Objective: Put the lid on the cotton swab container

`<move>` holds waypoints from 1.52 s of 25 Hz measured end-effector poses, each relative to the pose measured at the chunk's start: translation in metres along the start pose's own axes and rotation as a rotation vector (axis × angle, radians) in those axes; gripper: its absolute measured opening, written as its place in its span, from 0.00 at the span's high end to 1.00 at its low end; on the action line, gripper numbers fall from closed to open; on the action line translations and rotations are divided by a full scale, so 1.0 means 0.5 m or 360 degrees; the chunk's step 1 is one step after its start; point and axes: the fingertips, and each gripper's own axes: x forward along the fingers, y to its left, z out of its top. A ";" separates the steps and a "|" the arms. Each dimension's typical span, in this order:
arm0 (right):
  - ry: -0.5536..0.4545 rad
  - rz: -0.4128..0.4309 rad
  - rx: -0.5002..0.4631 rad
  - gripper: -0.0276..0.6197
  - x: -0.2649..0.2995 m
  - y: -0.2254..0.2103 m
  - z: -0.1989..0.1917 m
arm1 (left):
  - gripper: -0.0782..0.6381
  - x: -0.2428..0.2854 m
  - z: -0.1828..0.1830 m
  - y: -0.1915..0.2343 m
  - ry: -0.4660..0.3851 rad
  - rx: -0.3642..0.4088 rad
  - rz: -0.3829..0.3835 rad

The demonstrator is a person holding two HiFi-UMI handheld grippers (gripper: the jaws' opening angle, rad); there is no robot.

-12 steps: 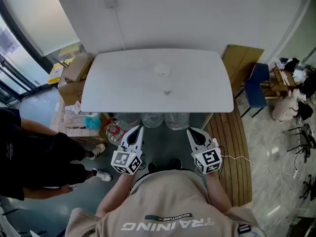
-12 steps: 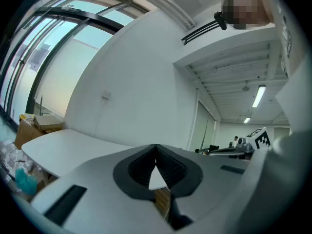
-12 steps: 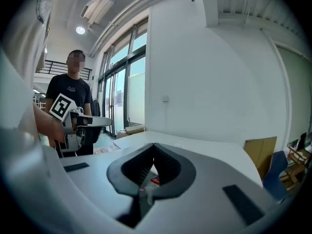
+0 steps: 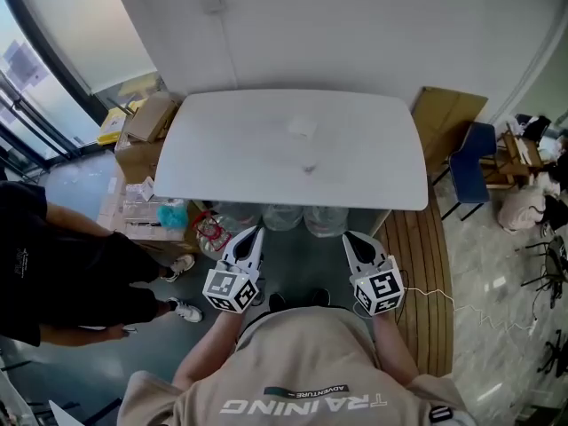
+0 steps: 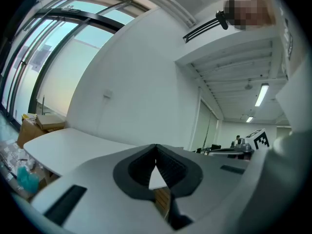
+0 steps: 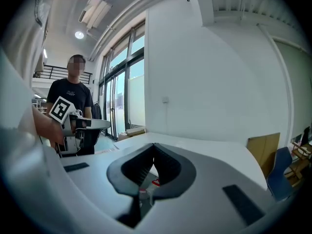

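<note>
Head view: your left gripper (image 4: 254,232) and right gripper (image 4: 350,238), jaws closed on nothing, hang at your waist, likely pre-start; container (image 4: 302,129) and lid (image 4: 308,166), barely distinguishable, sit at twelve o'clock, mid-table (image 4: 222,149).

the left tool (image 5: 156,149) is seen with its jaws brought together at the tips, and nothing is held between them. through the small gap left below the tips, a patch of white and some wooden slats (image 5: 163,201) can be glimpsed. beyond the jaws, a white surface (image 5: 73,147) is spread out to the left, set against a white wall (image 5: 146,82). cardboard boxes (image 5: 39,126) are stacked beside tall windows (image 5: 53,43) at far left. strip lights (image 5: 262,94) are lit at upper right.
</note>
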 end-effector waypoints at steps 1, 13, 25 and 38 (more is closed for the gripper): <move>0.0003 0.0005 0.0000 0.93 0.002 -0.003 0.001 | 0.87 0.004 0.001 0.000 0.0001 -0.0001 0.0003; 0.0045 0.0095 -0.0025 0.93 0.009 -0.064 -0.015 | 0.87 0.061 -0.020 -0.045 0.0000 -0.0033 0.0026; 0.0035 0.0082 0.0013 0.93 0.077 -0.089 -0.008 | 0.87 0.106 -0.007 -0.006 -0.0009 -0.0057 0.0045; 0.0020 -0.0059 0.0094 0.93 0.282 -0.133 0.047 | 0.87 0.257 0.037 0.164 0.0065 -0.0013 -0.0115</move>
